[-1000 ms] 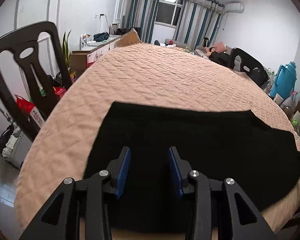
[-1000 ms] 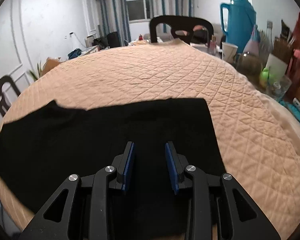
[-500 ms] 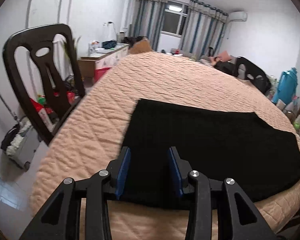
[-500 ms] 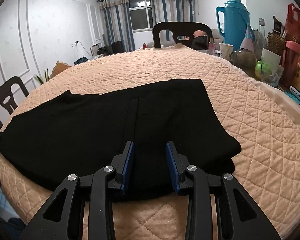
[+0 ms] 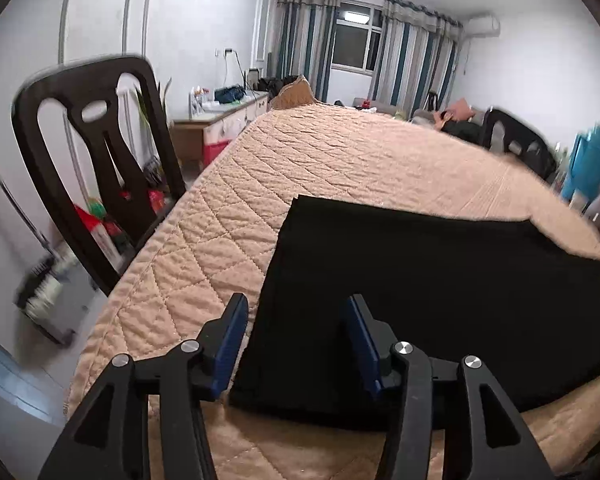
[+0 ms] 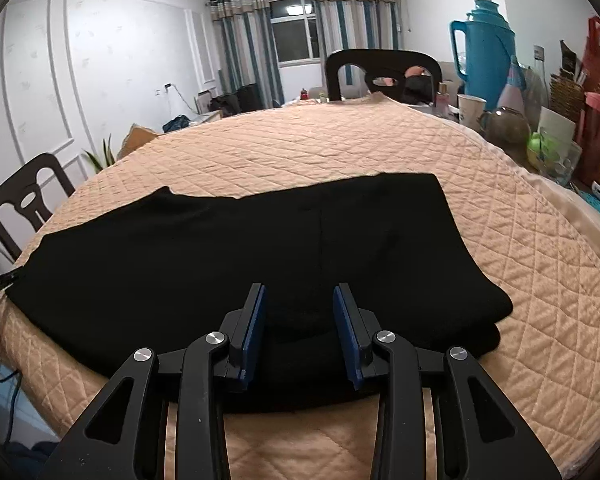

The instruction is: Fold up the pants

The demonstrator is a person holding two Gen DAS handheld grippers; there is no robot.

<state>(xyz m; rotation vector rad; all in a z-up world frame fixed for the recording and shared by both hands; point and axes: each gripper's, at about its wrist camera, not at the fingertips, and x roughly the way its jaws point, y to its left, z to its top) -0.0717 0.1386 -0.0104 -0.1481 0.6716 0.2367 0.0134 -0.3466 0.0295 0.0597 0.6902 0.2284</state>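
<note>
Both claws are seen spread and empty, and their jaws have just been opening: the left claw (image 5: 294, 344) at one end of the black pants (image 5: 440, 300), the right claw (image 6: 299, 322) at the other. The pants are laid on the quilted counter (image 6: 300, 148), by its near edge. If only the top layer gets pinched, the stack could be pulled crooked or dragged off.

A: What's off-task in view?
B: Left wrist view: black chair (image 5: 100, 168) at left, cabinet (image 5: 216, 128) upper middle, striped curtains (image 5: 300, 36) flanking the window (image 5: 354, 42) at top.
A: Right wrist view?
B: Blue thermos jug (image 6: 482, 48) upper right, paper cup (image 6: 470, 110) below it, another black chair (image 6: 380, 70) top centre. Peach quilted cover (image 6: 300, 148) spans the middle.
</note>
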